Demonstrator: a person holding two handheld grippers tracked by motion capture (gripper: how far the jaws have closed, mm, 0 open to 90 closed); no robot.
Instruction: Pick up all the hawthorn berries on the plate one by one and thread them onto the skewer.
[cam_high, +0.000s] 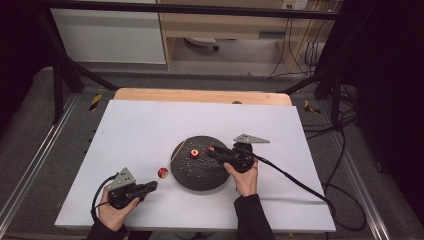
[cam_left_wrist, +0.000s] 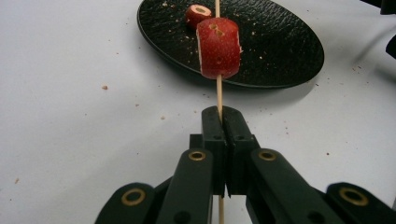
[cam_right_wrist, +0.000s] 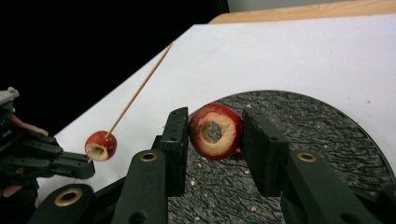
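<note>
My left gripper (cam_left_wrist: 224, 116) is shut on the lower end of a thin wooden skewer (cam_left_wrist: 218, 91), which carries one red cored fruit piece (cam_left_wrist: 218, 48). In the high view this gripper (cam_high: 153, 185) sits left of the black round plate (cam_high: 200, 175), and the skewer (cam_high: 177, 150) slants up over the plate's left rim. My right gripper (cam_right_wrist: 215, 127) is shut on a second red cored piece (cam_right_wrist: 215, 130), hole facing the camera, over the plate (cam_right_wrist: 327, 135). A third red piece (cam_high: 194, 153) lies on the plate beside the right gripper (cam_high: 210, 150).
Crumbs dot the plate and the white tabletop (cam_high: 150, 125). A wooden board edge (cam_high: 200, 95) runs along the table's far side. The right gripper's cable (cam_high: 295, 180) trails off to the right across the table. Black frame legs stand at the far corners.
</note>
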